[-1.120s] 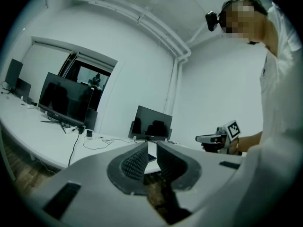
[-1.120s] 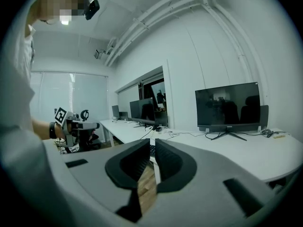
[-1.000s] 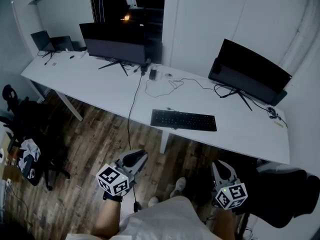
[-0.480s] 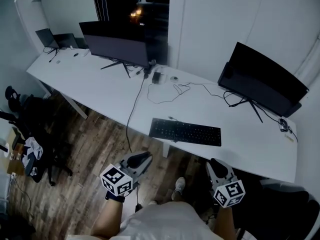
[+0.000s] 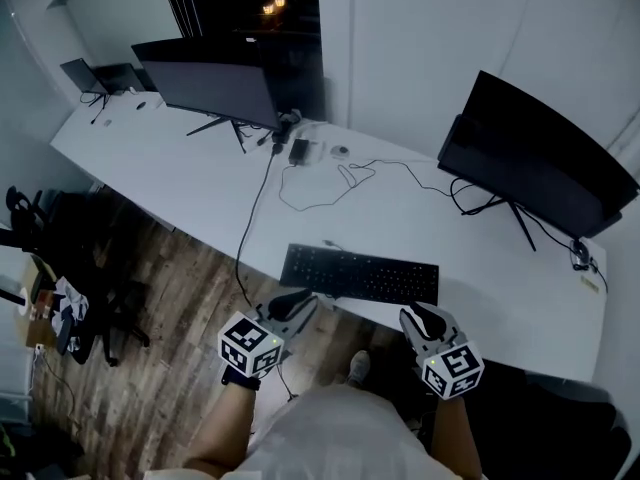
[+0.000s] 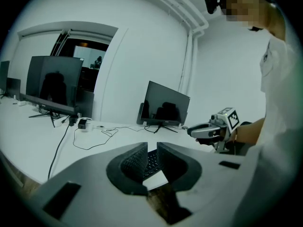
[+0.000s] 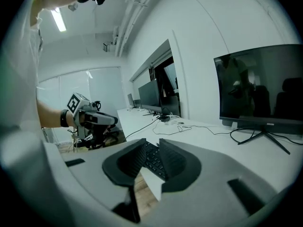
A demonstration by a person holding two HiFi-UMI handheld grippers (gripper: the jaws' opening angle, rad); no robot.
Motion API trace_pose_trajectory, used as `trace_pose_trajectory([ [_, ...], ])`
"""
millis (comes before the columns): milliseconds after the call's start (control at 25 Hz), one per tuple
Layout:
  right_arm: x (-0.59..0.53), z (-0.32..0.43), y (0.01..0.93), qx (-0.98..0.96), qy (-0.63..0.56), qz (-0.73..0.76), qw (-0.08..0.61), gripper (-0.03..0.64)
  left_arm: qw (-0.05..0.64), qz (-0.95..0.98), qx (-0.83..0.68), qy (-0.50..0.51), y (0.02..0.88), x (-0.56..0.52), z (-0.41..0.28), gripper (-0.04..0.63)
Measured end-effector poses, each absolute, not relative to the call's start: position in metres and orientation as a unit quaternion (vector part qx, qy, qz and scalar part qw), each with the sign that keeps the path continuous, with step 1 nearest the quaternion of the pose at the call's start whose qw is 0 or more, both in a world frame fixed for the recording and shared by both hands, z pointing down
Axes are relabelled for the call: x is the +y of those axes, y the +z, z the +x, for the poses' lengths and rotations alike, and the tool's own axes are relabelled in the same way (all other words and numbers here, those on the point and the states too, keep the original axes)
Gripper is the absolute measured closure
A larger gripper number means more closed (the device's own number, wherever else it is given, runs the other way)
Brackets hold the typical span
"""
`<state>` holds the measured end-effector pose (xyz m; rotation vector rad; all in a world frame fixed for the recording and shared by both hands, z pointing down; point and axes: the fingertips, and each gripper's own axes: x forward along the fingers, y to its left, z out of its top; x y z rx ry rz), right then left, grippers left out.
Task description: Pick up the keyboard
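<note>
A black keyboard (image 5: 360,274) lies flat near the front edge of the white desk (image 5: 200,188). My left gripper (image 5: 300,298) hovers just short of the keyboard's left end, its jaws nearly closed with only a narrow slit and nothing in it. My right gripper (image 5: 412,313) is just short of the keyboard's right end; its jaws are opening and empty. In the left gripper view the keyboard (image 6: 151,161) shows through the left gripper (image 6: 152,145). The right gripper view shows the keyboard (image 7: 154,161) beyond the right gripper (image 7: 152,142). Neither gripper touches it.
Behind the keyboard stand a dark monitor (image 5: 205,78) at the left and another monitor (image 5: 540,158) at the right. Loose cables (image 5: 320,183) loop between them. An office chair (image 5: 60,238) stands on the wooden floor at the left, and a black seat (image 5: 560,408) at the lower right.
Both grippers have moved forward from over the floor to the desk's front edge, ending close to the keyboard's two ends. The keyboard has not moved.
</note>
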<state>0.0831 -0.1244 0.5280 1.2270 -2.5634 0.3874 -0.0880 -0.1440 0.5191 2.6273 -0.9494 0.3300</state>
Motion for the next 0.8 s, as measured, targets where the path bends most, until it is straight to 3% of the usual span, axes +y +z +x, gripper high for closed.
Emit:
trace_pose_trajectory([
  [320, -0.162, 0.095, 0.556, -0.895, 0.151, 0.389, 0.156, 0.523, 0.21, 0.893, -0.363, 0.164, 0.555, -0.189, -0.064, 0.557],
  [440, -0.171, 0.1, 0.565, -0.899, 0.157, 0.376, 0.163, 0.522, 0.238, 0.869, -0.382, 0.205, 0.582, -0.202, -0.061, 0.458],
  [800, -0.191, 0.114, 0.584, -0.906, 0.175, 0.349, 0.161, 0.517, 0.304, 0.795, -0.413, 0.325, 0.664, -0.224, -0.051, 0.389],
])
